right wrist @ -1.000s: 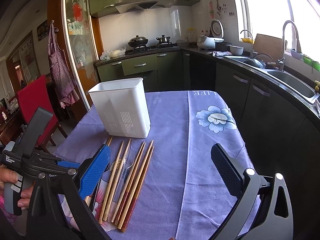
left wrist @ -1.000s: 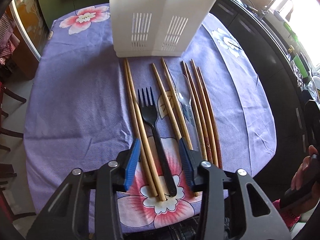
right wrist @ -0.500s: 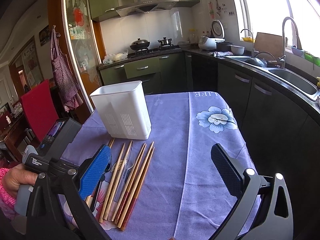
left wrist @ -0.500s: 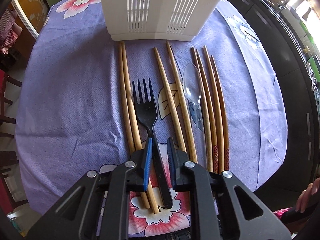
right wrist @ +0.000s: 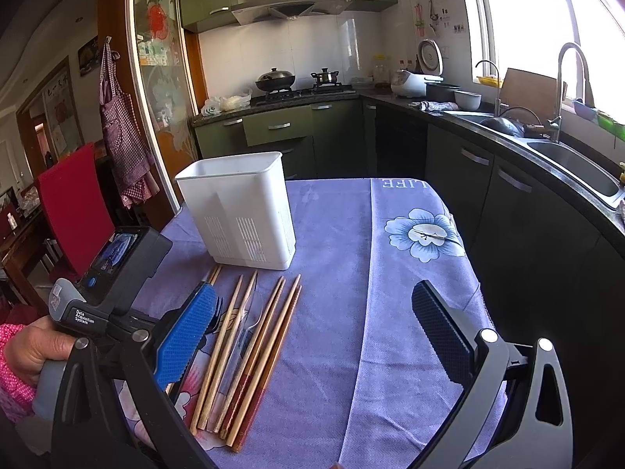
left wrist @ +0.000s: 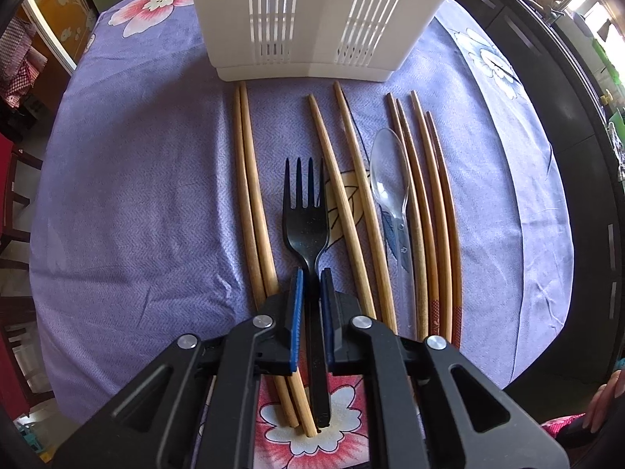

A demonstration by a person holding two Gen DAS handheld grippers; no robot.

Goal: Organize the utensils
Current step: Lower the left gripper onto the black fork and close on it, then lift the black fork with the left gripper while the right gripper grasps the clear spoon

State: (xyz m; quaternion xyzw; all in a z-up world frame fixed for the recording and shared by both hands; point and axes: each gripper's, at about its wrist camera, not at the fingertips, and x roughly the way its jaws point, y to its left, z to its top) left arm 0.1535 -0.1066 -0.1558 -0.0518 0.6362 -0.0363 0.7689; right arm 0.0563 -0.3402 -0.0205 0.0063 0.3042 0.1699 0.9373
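Ribbed blue fingers (left wrist: 297,305) of left gripper (left wrist: 312,279) pinch the slim black plastic fork (left wrist: 306,219); right gripper (right wrist: 312,336) gapes

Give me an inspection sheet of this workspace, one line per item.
Surface: table under a purple flowered cloth.
Job's things: white utensil holder upright; black fork, clear plastic spoon and wooden chopsticks lying flat in a row before it.
Clutter: nothing seen.
Grippers: left gripper shut on the fork's neck; right gripper open, empty.
Cables: nothing seen.
Surroundings: red chair, stove with a wok, sink under a bright window.
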